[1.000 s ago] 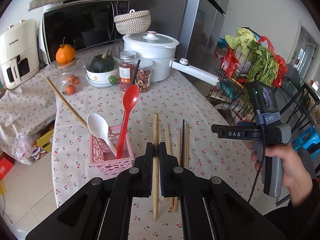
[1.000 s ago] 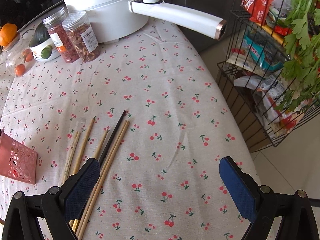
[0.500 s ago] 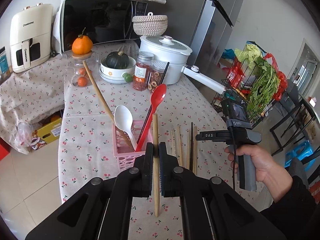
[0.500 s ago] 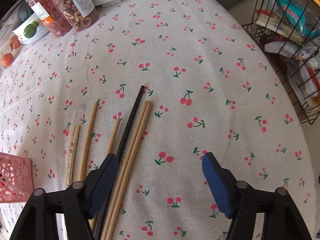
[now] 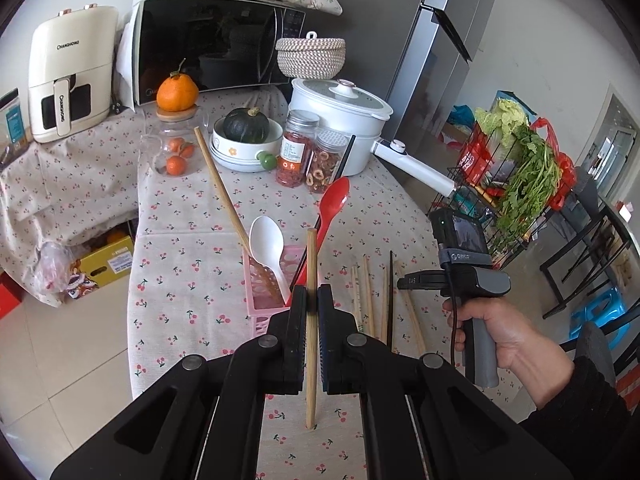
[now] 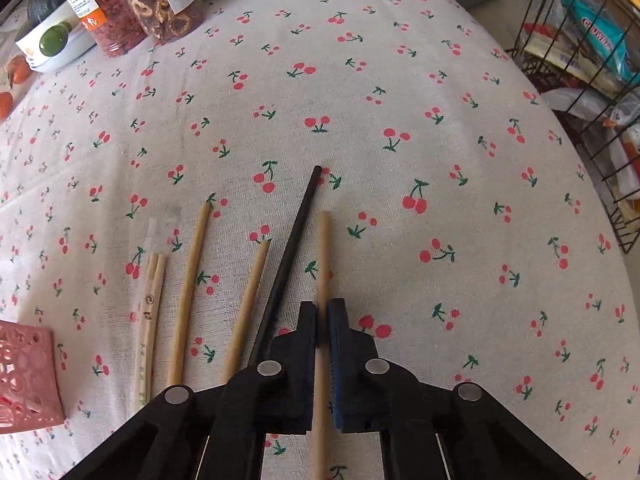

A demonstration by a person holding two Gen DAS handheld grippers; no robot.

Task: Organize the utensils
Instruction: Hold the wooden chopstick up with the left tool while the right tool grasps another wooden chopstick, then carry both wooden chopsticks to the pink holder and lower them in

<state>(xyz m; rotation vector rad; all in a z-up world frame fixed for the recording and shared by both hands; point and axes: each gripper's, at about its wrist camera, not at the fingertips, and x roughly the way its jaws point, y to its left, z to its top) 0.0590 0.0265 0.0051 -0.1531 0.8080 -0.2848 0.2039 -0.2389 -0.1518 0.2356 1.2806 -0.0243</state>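
— Both pairs of jaws are clamped. Your left gripper (image 5: 313, 300) pinches a wooden chopstick (image 5: 311, 264) upright; your right gripper (image 6: 322, 312) pinches the rightmost wooden chopstick (image 6: 323, 248) of the row lying on the tablecloth (image 6: 400, 80).

— Where does the rest of the row lie?

— Just left of your right gripper: a black chopstick (image 6: 294, 232) almost touching its left finger, then two single wooden ones, then a joined pair nearest the pink basket (image 6: 24, 376). That basket holds a white spoon (image 5: 266, 240), a red spoon (image 5: 334, 204) and a long wooden chopstick leaning out.

— Any room?

— To your right gripper's right the cloth is bare up to the table's edge, where a wire rack (image 6: 592, 92) stands close. Ahead it is clear as far as the jars (image 6: 136, 4). Your left gripper hovers just behind the basket.
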